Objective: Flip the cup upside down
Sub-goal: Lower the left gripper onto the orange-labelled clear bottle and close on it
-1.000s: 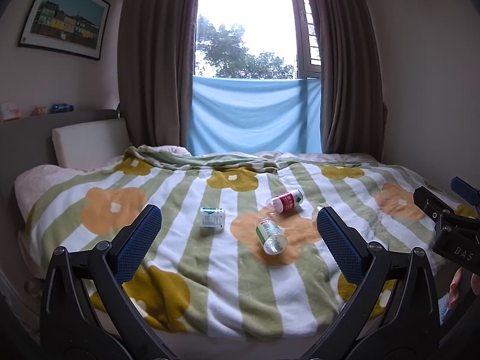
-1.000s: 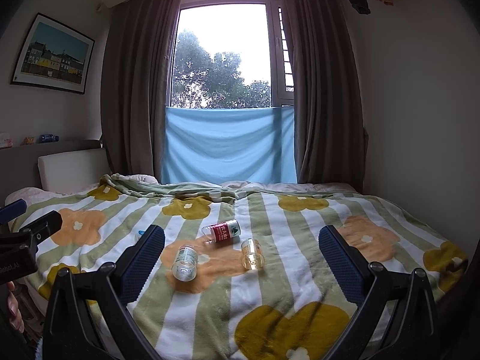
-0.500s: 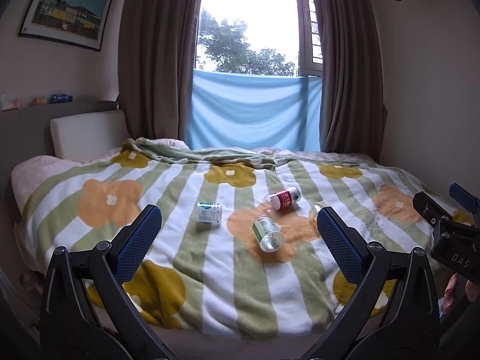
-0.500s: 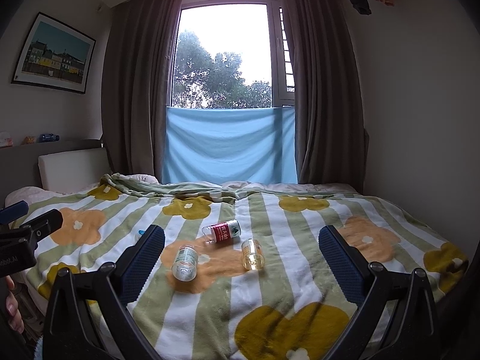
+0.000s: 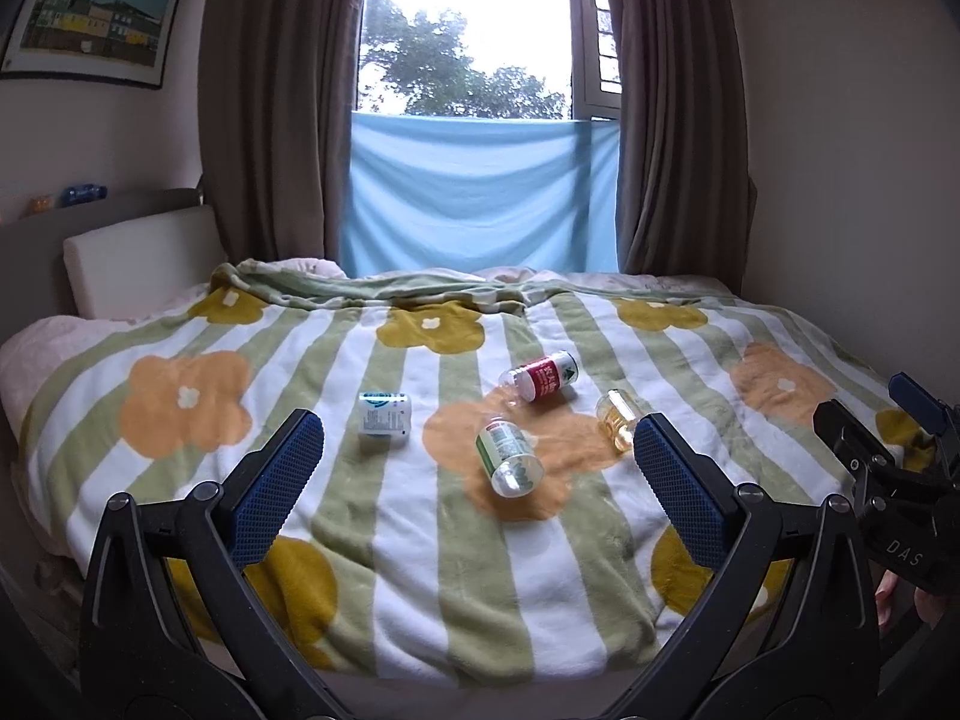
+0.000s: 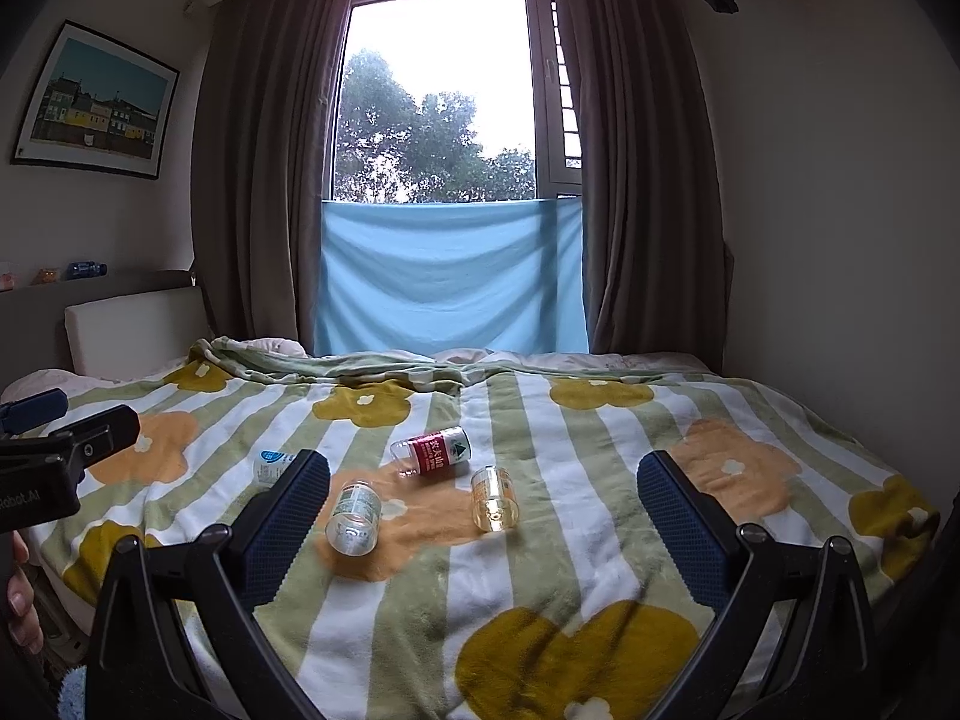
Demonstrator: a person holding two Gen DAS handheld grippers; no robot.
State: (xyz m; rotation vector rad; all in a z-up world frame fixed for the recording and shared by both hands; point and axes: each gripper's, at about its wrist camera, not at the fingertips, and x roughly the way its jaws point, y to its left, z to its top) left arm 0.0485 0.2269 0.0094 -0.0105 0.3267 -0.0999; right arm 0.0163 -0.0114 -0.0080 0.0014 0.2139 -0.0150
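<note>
both grippers hang at the near edge of the bed, jaws spread wide, nothing between them. the left gripper [image 5: 479, 450] frames the middle of the flowered blanket [image 5: 390, 540], its blue pads well apart at lower left and lower right of the left wrist view. the right gripper [image 6: 483, 495] does the same in its own view, fingers far apart and empty; it also pokes in at the right edge of the left wrist view.

the cup [image 6: 494, 499], clear with a yellowish tint, lies on its side on the blanket, just below centre of the right wrist frame, open mouth towards the camera. in the left wrist view it sits right of centre, partly tucked behind the right-hand pad. neither gripper touches it.

up and left of the cup, close by, lies a red-labelled bottle [image 6: 437, 451] on its side. further left, a green-labelled bottle [image 6: 355, 516] lies on the orange flower, mouth towards the camera. a small white container with blue print [image 5: 384, 414] sits left of centre in the left wrist view, apart from the rest.

behind, a blue cloth [image 6: 450, 276] hangs across the lower window between brown curtains [image 6: 258, 180], and a framed picture [image 6: 99, 102] sits in the upper left.
</note>
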